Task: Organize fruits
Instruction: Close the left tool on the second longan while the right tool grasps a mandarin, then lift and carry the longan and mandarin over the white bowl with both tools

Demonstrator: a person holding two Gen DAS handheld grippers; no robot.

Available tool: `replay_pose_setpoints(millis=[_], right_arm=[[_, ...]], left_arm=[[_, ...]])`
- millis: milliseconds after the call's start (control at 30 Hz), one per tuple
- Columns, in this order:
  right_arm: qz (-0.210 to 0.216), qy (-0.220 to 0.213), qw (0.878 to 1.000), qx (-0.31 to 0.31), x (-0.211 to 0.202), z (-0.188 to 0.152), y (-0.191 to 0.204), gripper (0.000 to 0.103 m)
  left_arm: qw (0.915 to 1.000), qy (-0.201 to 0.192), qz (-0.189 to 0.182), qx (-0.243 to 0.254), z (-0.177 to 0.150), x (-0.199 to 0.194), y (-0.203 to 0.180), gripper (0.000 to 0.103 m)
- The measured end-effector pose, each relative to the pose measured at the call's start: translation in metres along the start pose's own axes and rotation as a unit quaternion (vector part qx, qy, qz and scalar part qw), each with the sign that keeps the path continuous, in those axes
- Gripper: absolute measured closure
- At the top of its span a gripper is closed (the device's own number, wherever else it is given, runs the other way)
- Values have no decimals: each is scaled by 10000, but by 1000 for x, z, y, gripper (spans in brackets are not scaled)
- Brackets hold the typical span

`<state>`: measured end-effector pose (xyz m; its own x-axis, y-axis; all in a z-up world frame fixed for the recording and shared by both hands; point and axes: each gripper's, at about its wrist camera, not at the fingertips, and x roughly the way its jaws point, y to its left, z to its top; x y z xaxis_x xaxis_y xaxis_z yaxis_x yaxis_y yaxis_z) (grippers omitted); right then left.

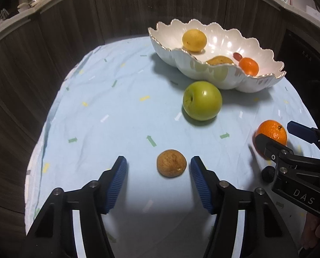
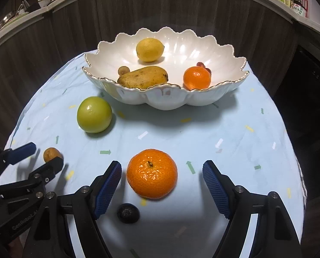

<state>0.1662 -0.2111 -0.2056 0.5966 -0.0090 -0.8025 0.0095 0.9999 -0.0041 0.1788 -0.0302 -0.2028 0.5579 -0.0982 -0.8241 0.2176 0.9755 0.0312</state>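
Right tool (image 1: 274, 137) hides part of the orange (image 1: 273, 132).

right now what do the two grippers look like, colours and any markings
Both are alike: black angular frames with silver bolt heads and two fingers faced with ribbed blue pads. The left gripper carries white "GenRobot" lettering on its body, visible from the right wrist camera; the right gripper carries white letters "DAS", visible from the left wrist camera. White strips show inside each frame. No cables or sleeves are visible.
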Motion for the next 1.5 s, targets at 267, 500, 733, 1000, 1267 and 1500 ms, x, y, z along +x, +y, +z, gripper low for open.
replay_pose_setpoints(millis=[267,500,733,1000,1267,1500], right_arm=[[288,155,9995,-12,9,-2,2,55],[301,159,9994,25,8,-3,1,56],[251,98,9996,20,3,-1,1,56],[192,-20,9998,63,-10,4,-2,56],[148,-130,9997,137,-20,11,-8,56],[112,-206,9995,210,-29,18,-14,56]], left_arm=[[10000,28,-56,26,0,5,-3,62],[9999,41,-92,102,0,3,-7,75],[9999,112,-59,26,1,0,-5,75],[10000,-12,-19,18,7,-13,-7,75],[9999,-135,-26,43,16,-25,-10,75],[9998,-181,-25,97,26,-33,-14,75]])
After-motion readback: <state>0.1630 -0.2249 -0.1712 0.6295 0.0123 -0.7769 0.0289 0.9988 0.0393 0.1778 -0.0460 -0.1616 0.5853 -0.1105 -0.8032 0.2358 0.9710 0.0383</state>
